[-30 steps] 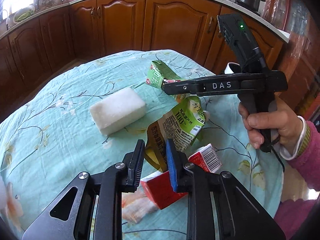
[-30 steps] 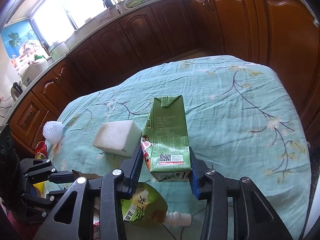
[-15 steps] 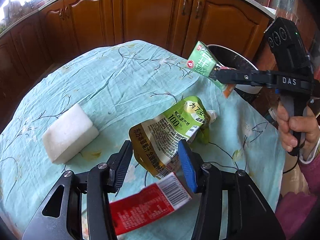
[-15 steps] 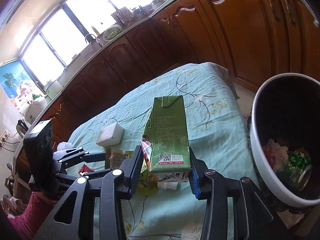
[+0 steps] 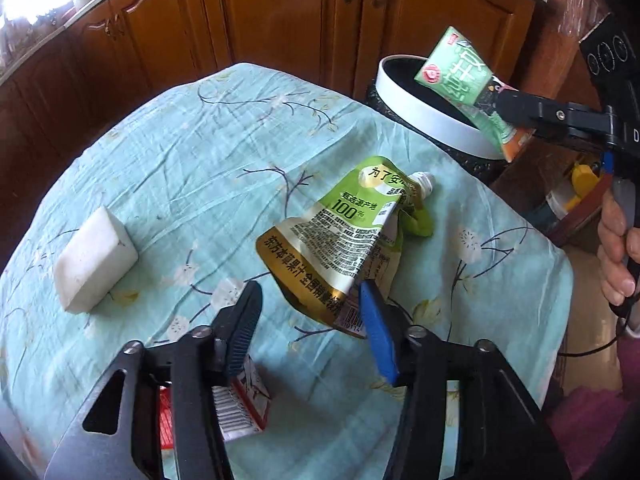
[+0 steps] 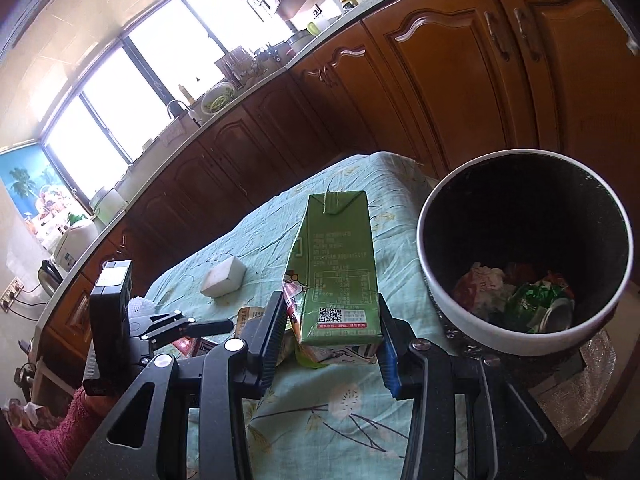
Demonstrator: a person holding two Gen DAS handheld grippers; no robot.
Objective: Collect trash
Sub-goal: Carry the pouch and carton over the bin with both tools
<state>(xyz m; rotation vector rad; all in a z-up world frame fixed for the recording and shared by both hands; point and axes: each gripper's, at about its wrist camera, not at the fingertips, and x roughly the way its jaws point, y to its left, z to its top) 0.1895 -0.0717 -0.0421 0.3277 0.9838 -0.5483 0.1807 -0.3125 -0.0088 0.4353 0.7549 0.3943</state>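
The tabletop (image 5: 168,152) wears a wrinkled teal floral cloth, with the white-rimmed bin (image 6: 472,320) beside its edge. My right fingers (image 6: 328,336) clamp a dented green carton (image 6: 340,268) upright near the bin's rim. My left fingers (image 5: 308,328) hang spread and empty over a crumpled green-gold pouch (image 5: 344,236).

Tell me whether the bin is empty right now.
No: the bin already holds crumpled wrappers and a crushed green can at its bottom.

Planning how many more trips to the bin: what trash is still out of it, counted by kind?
Green drink carton, held in the right gripper: 1
Green juice pouch: 1
Red carton, under the left gripper: 1
Total: 3
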